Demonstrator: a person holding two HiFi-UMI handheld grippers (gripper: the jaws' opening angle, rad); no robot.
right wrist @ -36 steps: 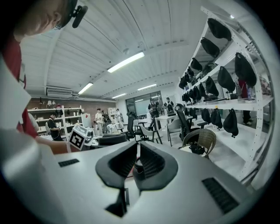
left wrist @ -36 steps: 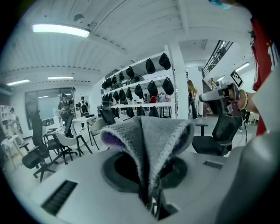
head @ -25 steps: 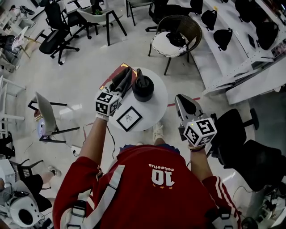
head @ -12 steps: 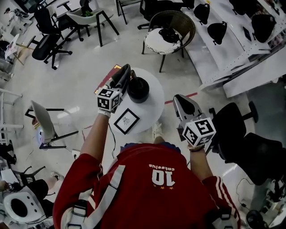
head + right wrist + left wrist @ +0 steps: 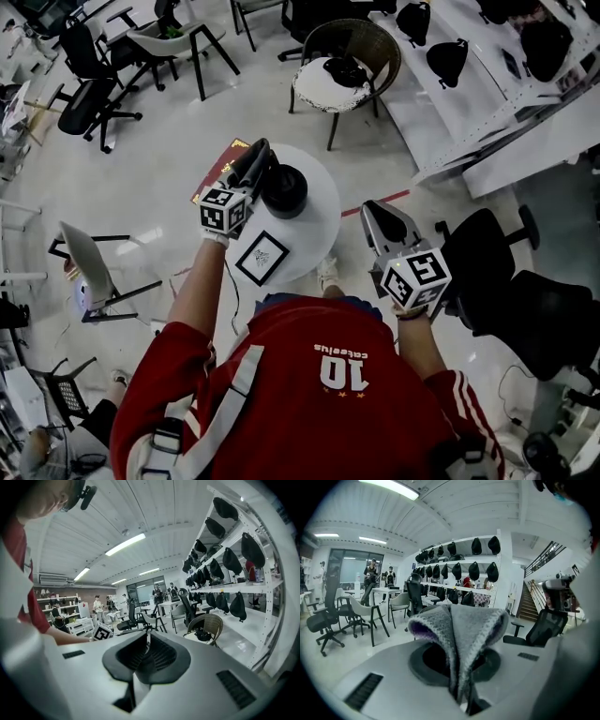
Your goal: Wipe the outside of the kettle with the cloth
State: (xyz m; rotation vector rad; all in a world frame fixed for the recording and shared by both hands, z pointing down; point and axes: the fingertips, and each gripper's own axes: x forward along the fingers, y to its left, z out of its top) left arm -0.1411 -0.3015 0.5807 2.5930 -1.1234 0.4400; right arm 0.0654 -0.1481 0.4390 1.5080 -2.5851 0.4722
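The person's left arm reaches straight forward, forearm bare below a red sleeve. It carries the left gripper (image 5: 257,159) to the left side of the kettle (image 5: 284,190), with the jaws pointing past the kettle's far-left edge. In the left gripper view the jaws are clamped on a grey cloth (image 5: 457,630). It is folded and bunched, with a purple tint inside the folds, and it stands up out of the pinch. From above, the gripper lies just beside the kettle, but I cannot tell whether the cloth touches it.

The right arm is bent and kept close to the body. The right gripper (image 5: 384,217) is well to the right of the kettle and nearer the person, off the desk's edge and over the floor. Its own view shows the jaws pressed together with nothing between them.

The kettle is black with a round body, seen from above. It stands upright on the small round white desk (image 5: 319,230), on the far-left part of the top. A framed picture (image 5: 262,258) lies flat on the desk on the near side of the kettle, apart from it.
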